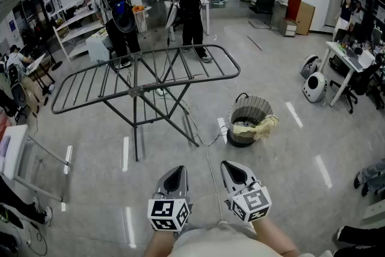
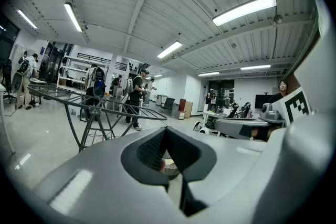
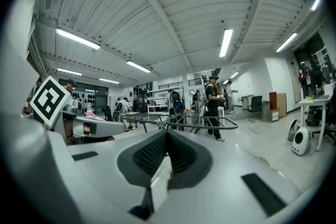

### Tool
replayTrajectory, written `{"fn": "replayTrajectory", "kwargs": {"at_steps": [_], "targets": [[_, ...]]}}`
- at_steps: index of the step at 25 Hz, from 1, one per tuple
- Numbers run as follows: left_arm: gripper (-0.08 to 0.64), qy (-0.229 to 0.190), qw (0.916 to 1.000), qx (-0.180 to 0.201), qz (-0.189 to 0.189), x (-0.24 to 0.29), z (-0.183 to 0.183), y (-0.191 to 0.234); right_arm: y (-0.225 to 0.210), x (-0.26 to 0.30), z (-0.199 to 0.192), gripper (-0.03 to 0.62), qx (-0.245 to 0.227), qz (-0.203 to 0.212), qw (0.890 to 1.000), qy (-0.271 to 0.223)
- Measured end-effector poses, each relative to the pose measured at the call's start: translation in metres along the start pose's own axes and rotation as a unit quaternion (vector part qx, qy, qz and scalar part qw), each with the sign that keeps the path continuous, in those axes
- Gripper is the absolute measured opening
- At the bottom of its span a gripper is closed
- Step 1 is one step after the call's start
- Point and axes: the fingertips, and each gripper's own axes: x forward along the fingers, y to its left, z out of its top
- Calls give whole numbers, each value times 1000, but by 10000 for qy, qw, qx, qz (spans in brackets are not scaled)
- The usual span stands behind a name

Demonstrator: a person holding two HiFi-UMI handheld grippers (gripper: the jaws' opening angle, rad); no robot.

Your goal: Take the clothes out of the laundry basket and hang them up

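A round slatted laundry basket point(image 1: 249, 120) stands on the floor ahead and to the right, with pale yellow cloth point(image 1: 260, 128) spilling over its rim. A grey folding drying rack point(image 1: 144, 78) stands bare ahead and to the left; its rail also shows in the left gripper view point(image 2: 100, 107) and the right gripper view point(image 3: 184, 120). My left gripper point(image 1: 175, 177) and right gripper point(image 1: 236, 173) are held low, side by side, near my body, well short of the basket. Both have their jaws shut with nothing between them.
Several people stand beyond the rack, one in black point(image 1: 192, 3) close behind it. White shelving point(image 1: 78, 21) lines the back left. A desk with chairs point(image 1: 352, 69) and white round robots point(image 1: 314, 86) are on the right. A cable point(image 1: 207, 153) runs across the floor.
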Motion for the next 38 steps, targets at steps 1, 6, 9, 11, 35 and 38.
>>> {"fn": "replayTrajectory", "kwargs": {"at_steps": [1, 6, 9, 11, 35, 38], "targets": [[11, -5, 10000, 2, -3, 1, 0, 0, 0, 0, 0, -3, 1, 0, 10000, -2], [11, -9, 10000, -40, -37, 3, 2, 2, 3, 2, 1, -3, 9, 6, 10000, -7], [11, -12, 10000, -65, -42, 2, 3, 3, 6, 2, 2, -3, -12, -2, 10000, -6], [11, -18, 10000, -72, -43, 2, 3, 2, 4, 1, 2, -3, -23, -5, 10000, -8], [212, 150, 9932, -298, -1119, 68, -16, -112, -103, -68, -20, 250, 480, -486, 9976, 122], [244, 238, 9898, -292, -1377, 86, -18, -129, -120, -75, -22, 276, 525, -665, 9964, 92]]}}
